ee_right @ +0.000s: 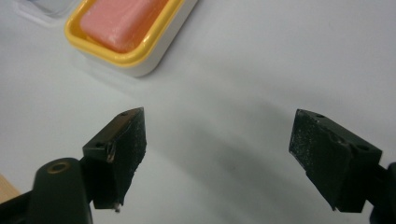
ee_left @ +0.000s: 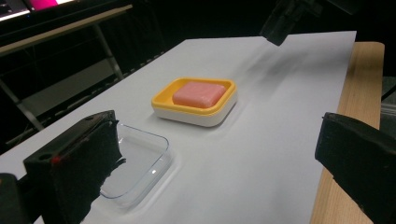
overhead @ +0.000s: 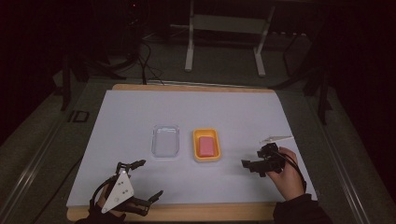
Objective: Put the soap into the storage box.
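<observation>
My left hand-held gripper [overhead: 150,179] sits at the near left corner of the counter [overhead: 233,116], over the white sheet's near edge, its 2 jaws spread wide with nothing between them; the grey three-cornered plate [overhead: 119,190] on top faces up. In the left gripper view both black jaws stand far apart at the bottom corners, one overlapping the near edge of the clear tray [ee_left: 135,163], the other over the wooden counter edge [ee_left: 359,93]. My right hand [overhead: 287,175] holds the right hand-held gripper [overhead: 250,165] at the near right, pointing left toward the dishes, jaws wide and empty; in the right gripper view the 2 pads hang over bare white sheet, apart from everything. Mid counter, 2 dishes lie side by side, close but not touching: the clear tray [overhead: 166,141] on the left, looks empty, and the yellow soap dish [overhead: 206,145] on the right, white underneath. The pink soap bar [overhead: 207,145] lies flat inside the yellow dish, roughly centred. In the right gripper view the yellow dish [ee_right: 135,51] with the pink bar [ee_right: 121,18] is at top left, ahead of my left jaw. Past the far counter edge, dark floor, cables [overhead: 147,60] and a white metal stand [overhead: 224,28].
</observation>
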Tool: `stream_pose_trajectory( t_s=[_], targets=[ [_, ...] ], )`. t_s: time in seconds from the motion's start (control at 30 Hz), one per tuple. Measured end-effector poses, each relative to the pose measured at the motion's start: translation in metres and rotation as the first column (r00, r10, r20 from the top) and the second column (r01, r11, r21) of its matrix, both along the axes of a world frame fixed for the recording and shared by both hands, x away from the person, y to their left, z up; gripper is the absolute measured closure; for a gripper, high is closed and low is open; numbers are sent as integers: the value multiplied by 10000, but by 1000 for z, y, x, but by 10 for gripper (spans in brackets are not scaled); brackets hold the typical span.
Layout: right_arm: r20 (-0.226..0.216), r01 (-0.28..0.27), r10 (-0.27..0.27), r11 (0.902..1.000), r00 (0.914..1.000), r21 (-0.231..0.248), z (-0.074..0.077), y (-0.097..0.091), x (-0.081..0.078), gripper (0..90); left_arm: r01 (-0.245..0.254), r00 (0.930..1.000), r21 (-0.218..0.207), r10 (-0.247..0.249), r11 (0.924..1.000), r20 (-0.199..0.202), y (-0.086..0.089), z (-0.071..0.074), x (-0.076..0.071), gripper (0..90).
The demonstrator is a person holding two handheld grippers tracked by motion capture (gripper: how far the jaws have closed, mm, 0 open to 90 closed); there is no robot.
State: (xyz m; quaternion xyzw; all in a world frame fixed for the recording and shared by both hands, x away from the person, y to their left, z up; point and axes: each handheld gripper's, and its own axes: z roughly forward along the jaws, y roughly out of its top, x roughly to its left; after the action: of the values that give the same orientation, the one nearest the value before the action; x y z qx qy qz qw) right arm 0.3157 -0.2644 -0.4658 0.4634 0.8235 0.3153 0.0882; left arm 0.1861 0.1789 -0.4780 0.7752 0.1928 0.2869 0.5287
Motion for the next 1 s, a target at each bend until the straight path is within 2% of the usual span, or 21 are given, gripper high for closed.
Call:
stream_pose_trajectory(
  t_s=[0.17, 0.33, 0.47, 0.6, 0.67, 0.73, 0.87, 1.0],
  targets=[
    [157, 182, -180, 9998, 9997, -109, -5, -6, -6, 189, -10, 10000, -8, 10, 10000, 18, 0, 0, 0, 6],
    [225, 545, -548, 9984, 9982, 137, -6, -14, -12, 181, -2, 10000, 2, 2, 10000, 22, 0, 0, 0, 7],
    [152, 820, -831, 9947, 9964, 618, -10, -23, -17, 182, 16, 10000, 1, -16, 10000, 19, 0, 0, -1, 6],
    [251, 742, -765, 9939, 9968, 821, -11, -31, -21, 181, 30, 10000, 29, -30, 10000, 13, 0, 0, -1, 6],
    [418, 680, -709, 9954, 9966, 681, -13, -32, -23, 181, 41, 10000, 39, -41, 10000, -1, -1, 0, -1, 6],
    [388, 682, -709, 9953, 9967, 687, -13, -33, -24, 181, 53, 10000, 50, -53, 10000, 1, -1, 0, -1, 7],
    [454, 639, -692, 9919, 9966, 1095, -15, -38, -29, 181, 61, 10000, 20, -61, 10000, -2, 0, 0, -1, 7],
    [635, 669, -722, 9943, 9954, 828, -18, -40, -29, 176, 72, 10000, 12, -72, 10000, -25, 1, 0, -1, 6]
  ],
)
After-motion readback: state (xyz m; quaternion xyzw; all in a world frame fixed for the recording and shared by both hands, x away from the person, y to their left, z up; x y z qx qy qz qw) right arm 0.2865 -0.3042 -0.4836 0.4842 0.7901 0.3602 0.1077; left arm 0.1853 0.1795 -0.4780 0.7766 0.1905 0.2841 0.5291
